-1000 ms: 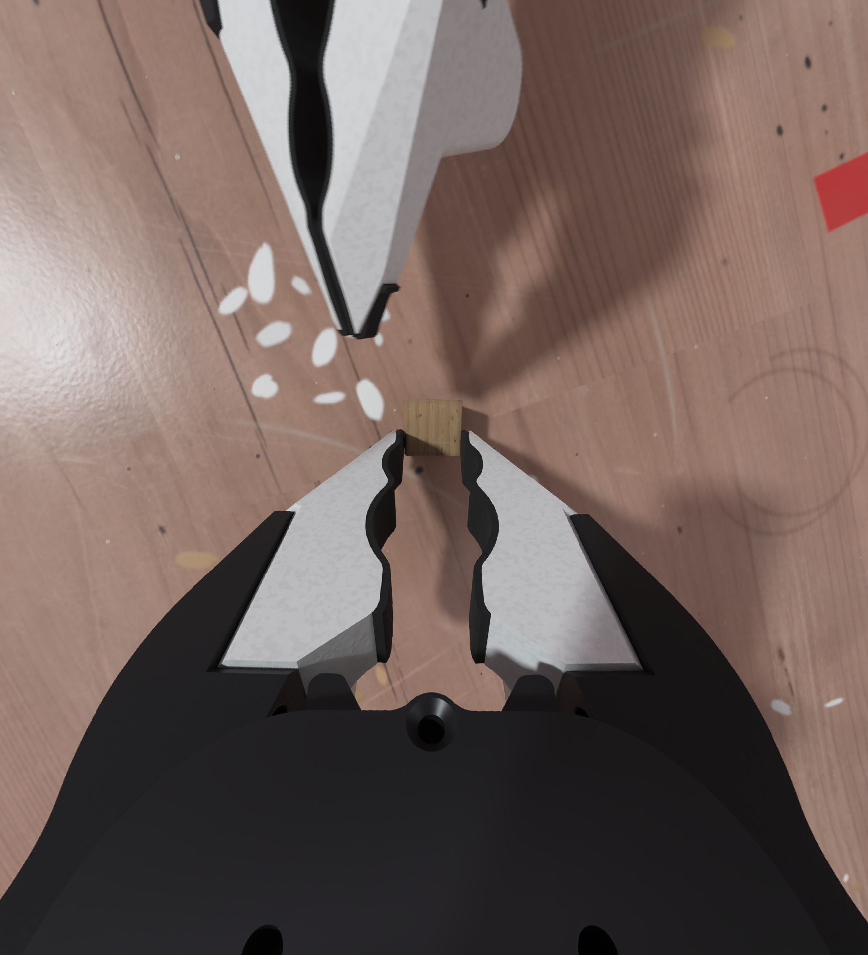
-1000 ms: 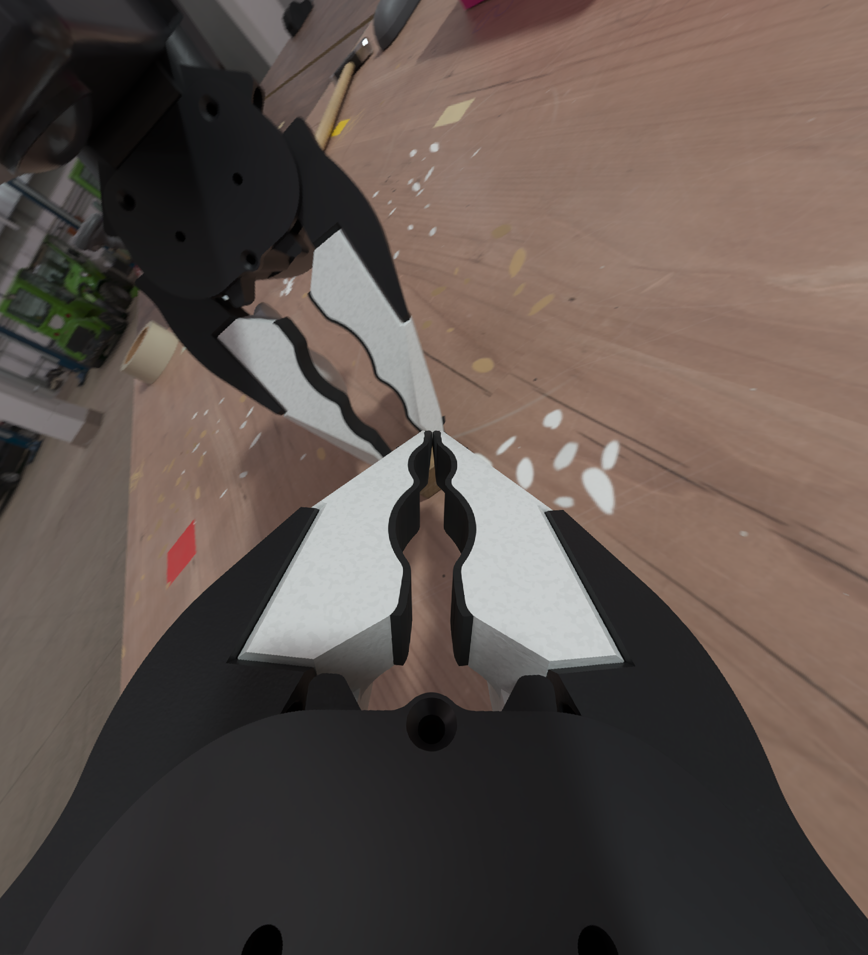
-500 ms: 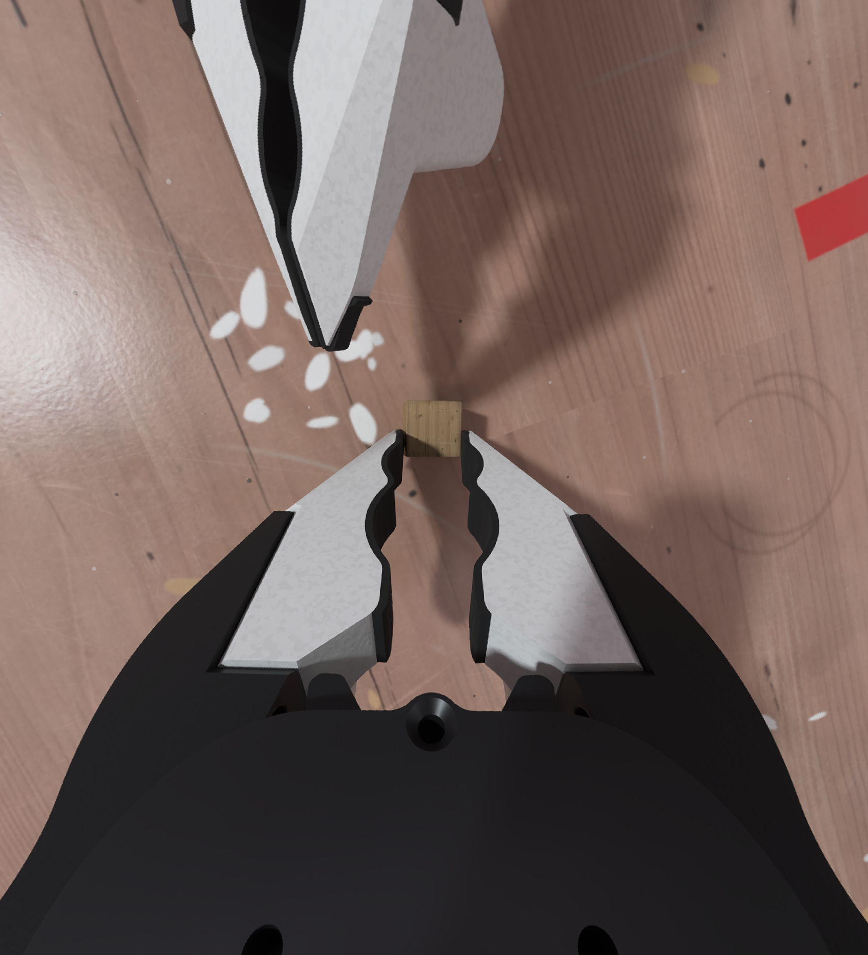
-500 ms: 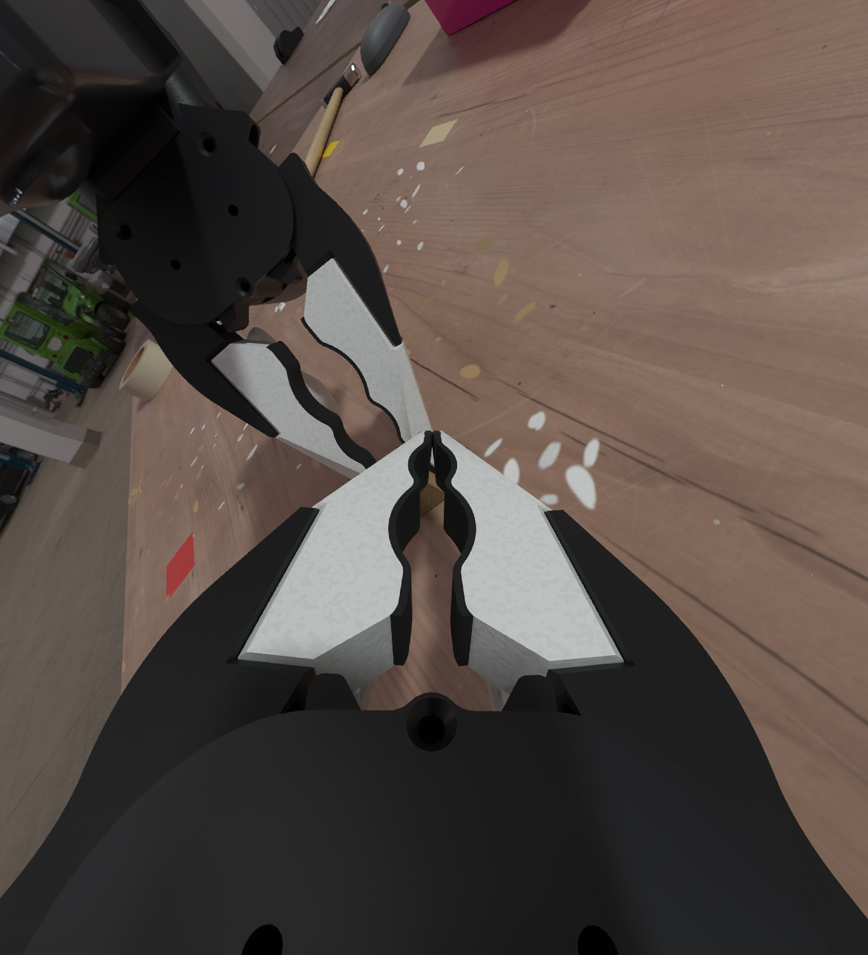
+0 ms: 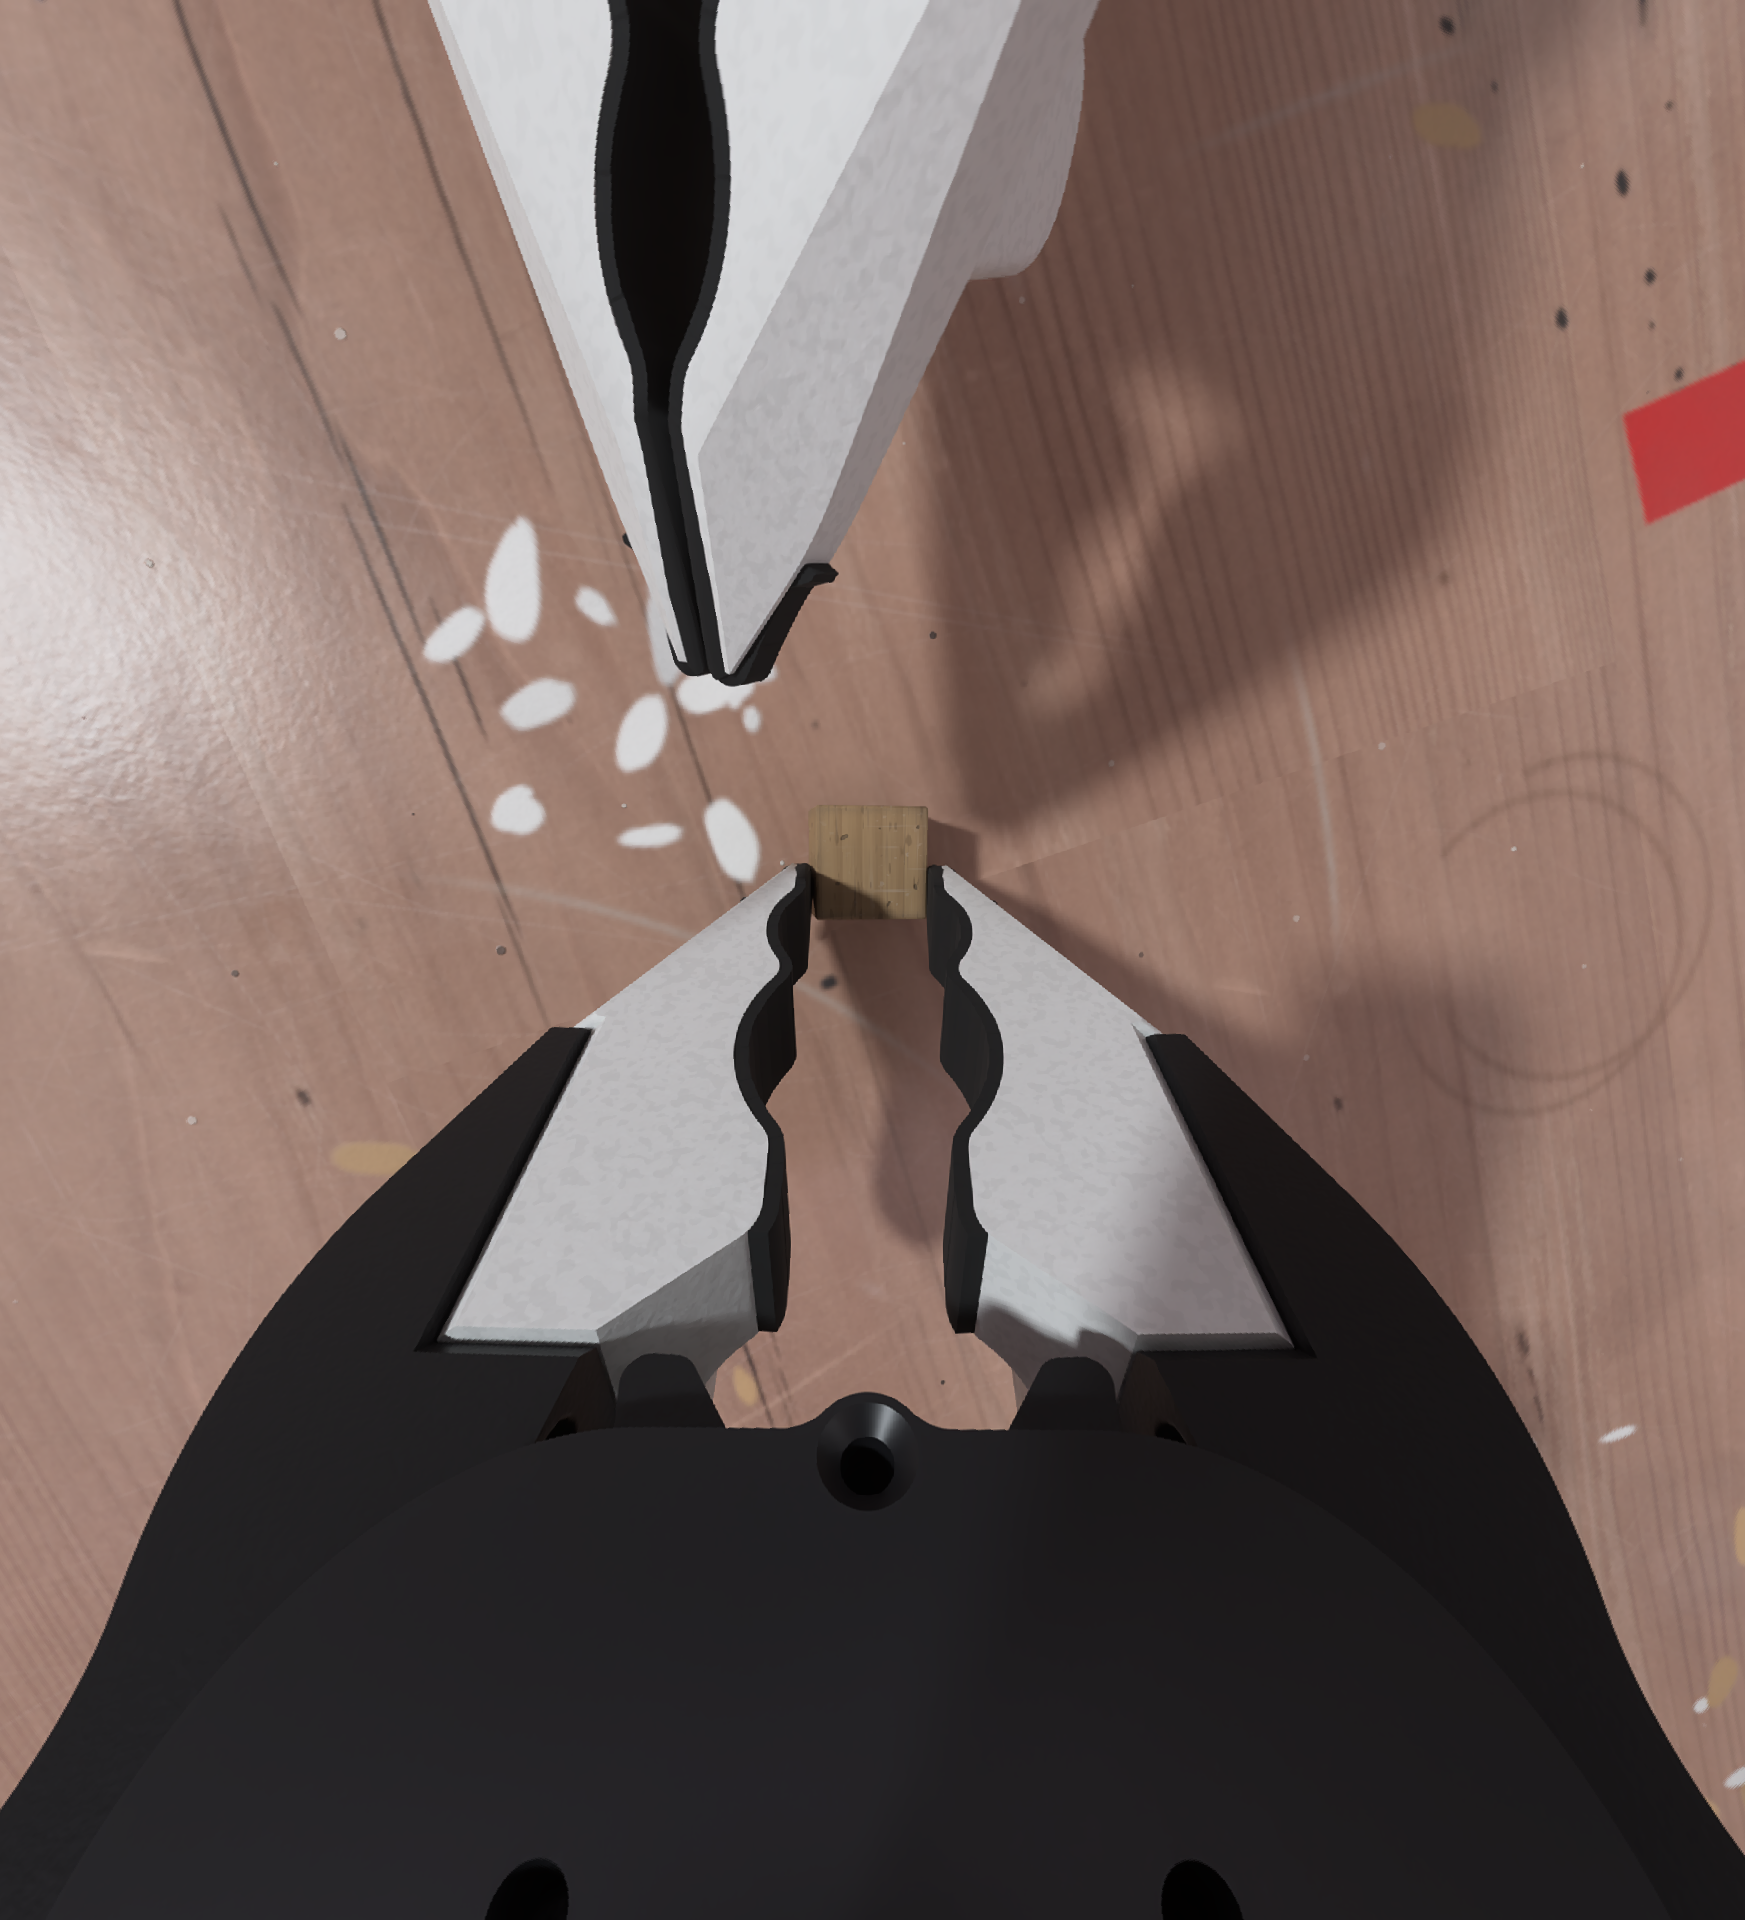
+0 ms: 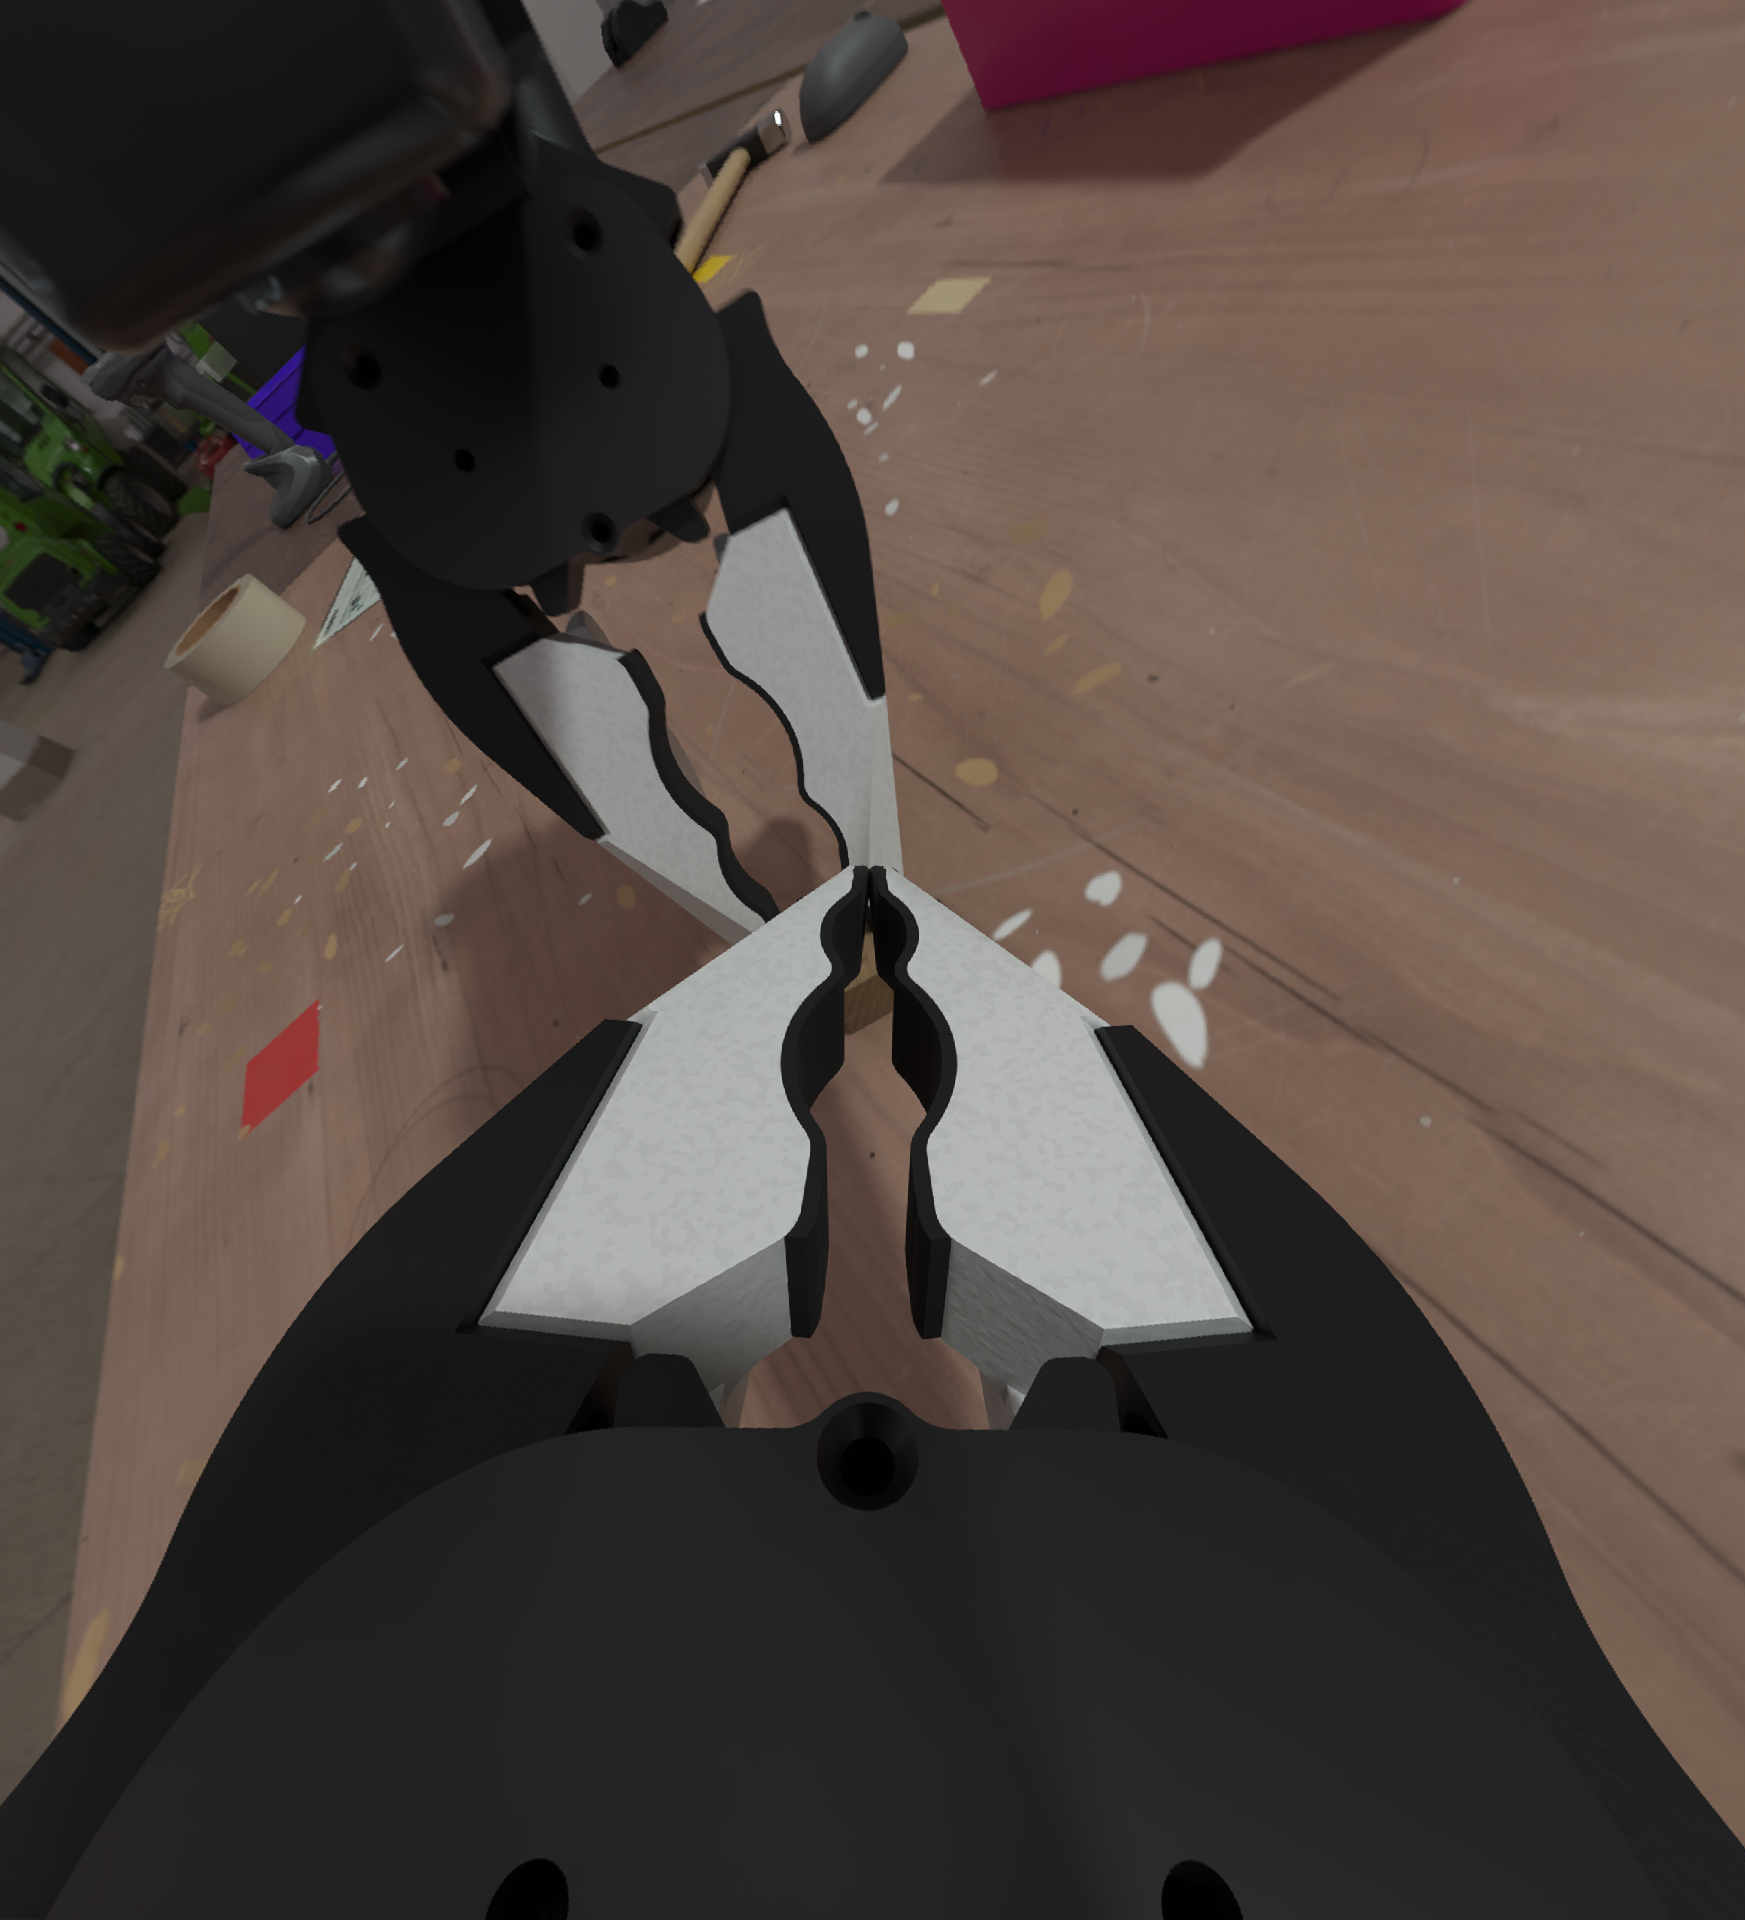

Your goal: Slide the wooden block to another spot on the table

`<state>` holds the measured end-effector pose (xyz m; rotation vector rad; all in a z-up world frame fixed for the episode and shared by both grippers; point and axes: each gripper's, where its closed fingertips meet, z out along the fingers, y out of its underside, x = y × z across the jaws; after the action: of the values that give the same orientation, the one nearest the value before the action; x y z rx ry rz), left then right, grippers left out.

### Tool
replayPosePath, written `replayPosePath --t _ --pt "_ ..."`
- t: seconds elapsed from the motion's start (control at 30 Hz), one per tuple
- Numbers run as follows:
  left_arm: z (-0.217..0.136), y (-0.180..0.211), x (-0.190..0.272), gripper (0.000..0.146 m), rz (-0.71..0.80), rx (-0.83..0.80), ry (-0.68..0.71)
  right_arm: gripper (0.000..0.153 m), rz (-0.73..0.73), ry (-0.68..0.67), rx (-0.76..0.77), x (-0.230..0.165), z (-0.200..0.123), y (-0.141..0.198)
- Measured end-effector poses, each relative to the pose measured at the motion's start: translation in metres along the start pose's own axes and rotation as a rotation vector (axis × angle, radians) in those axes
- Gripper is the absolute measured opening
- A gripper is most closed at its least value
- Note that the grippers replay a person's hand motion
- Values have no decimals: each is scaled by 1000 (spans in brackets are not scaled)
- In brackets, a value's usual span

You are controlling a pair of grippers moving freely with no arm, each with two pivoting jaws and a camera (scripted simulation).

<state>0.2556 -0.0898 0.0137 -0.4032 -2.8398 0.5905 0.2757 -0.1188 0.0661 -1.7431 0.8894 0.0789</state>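
Observation:
A small wooden block (image 5: 868, 862) sits on the brown table (image 5: 1263, 935). My left gripper (image 5: 868, 883) is shut on it, one fingertip on each side. My right gripper (image 5: 712, 670) is shut and empty, its tips just beyond the block and a little left, apart from it. In the right wrist view my right gripper (image 6: 868, 883) points at the left gripper (image 6: 816, 894). A sliver of the block (image 6: 866, 1003) shows through the gap between the right fingers, and the rest is hidden.
White paint specks (image 5: 535, 707) lie left of the block, red tape marks (image 5: 1730, 436) to the right. In the right wrist view a pink box (image 6: 1159, 52), a hammer (image 6: 733, 177) and a tape roll (image 6: 234, 639) lie far off. The table's edge (image 6: 151, 1039) runs along the left.
The left gripper slid a little forward and right with the block between its fingers. The right gripper turned and tilted up, so the left gripper looks larger and the pink box shows.

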Motion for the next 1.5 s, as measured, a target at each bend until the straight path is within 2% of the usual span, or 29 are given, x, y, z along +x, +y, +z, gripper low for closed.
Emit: replayPosePath --t 0.2,0.5,0.63,0.77,0.87,0.93,1.1,1.2,1.3,1.4,1.5 --pt "0 0 0 22 -16 13 16 0 -81 2 53 -9 -5 -11" --pt "0 -1 0 22 -31 32 34 0 -401 4 35 -26 -11 -2" --pt "0 -2 0 22 -31 32 33 2 -544 64 43 -29 -12 -1" --pt "0 -1 0 22 -37 42 40 27 -688 96 43 -40 -14 2" --pt "0 -1 0 22 -39 47 44 50 -827 211 29 -39 -19 4" --pt "0 -1 0 22 -41 50 46 61 -916 284 6 -36 -23 10" --pt "0 -2 0 22 -51 59 56 88 -951 320 -142 -30 -20 40" --pt "0 -2 0 22 -46 52 48 89 -950 359 -192 -19 -12 45" --pt "0 -2 0 22 -45 47 46 88 -825 303 -254 -3 -7 53" --pt "0 -2 0 22 -47 52 49 85 -732 250 -242 6 -5 48" --pt "0 -2 0 22 -49 58 53 83 -723 221 -243 7 0 45"
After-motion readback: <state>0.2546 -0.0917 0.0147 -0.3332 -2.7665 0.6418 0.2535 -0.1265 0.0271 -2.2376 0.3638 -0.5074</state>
